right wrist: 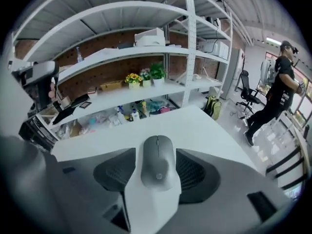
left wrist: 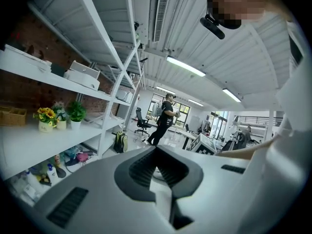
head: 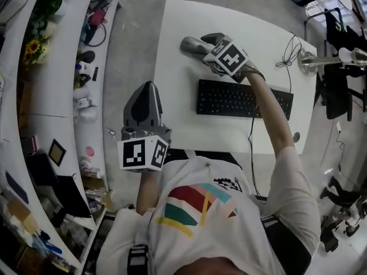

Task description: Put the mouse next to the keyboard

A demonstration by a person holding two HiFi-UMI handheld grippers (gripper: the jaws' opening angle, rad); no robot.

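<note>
Close to the body, the left claw [left wrist: 156,154] is clenched on nothing, off the surface [head: 189,128]. Beyond the keyboard [head: 243,99], the right claw [right wrist: 157,155] stands released astride the mouse [right wrist: 158,168], which lies on the surface's far side. Grasping the mouse and carrying it beside the keyboard are not yet done, I judge.

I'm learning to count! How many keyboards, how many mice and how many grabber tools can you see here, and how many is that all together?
keyboard: 1
mouse: 1
grabber tools: 2, the left gripper and the right gripper
Total: 4
</note>
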